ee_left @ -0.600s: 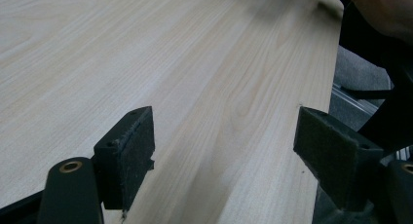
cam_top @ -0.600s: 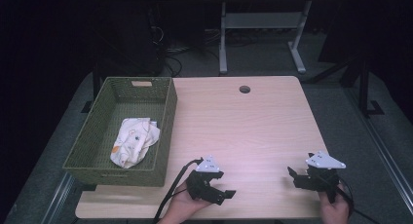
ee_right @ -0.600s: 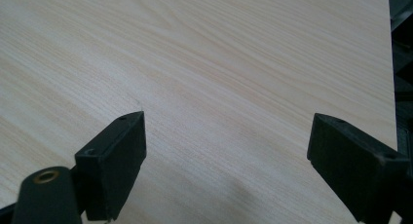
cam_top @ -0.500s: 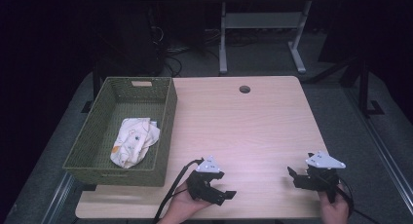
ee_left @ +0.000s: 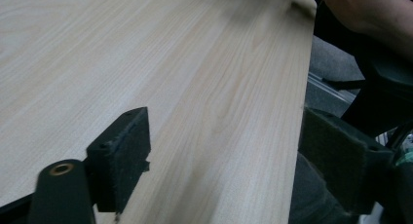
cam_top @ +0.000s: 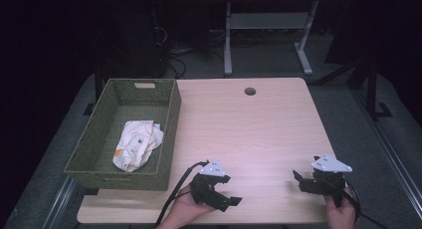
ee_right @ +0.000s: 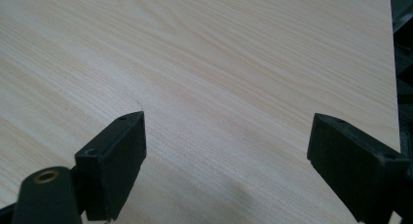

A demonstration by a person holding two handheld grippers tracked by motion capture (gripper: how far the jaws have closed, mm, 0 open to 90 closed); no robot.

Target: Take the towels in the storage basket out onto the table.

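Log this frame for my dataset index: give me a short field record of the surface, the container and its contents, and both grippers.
surface: light wood-grain table with a round hole near its far edge
container: green woven rectangular basket at the table's left side
contents: crumpled white patterned cloth inside the basket
left gripper: open, empty, near the front edge
right gripper: open, empty, front right

A pale wood-grain table with a round hole near its far edge stands on grey floor. Beyond the far edge, a light metal frame on two legs sits among loose cables. The room behind is dark. Metal rails run along the floor at each side.
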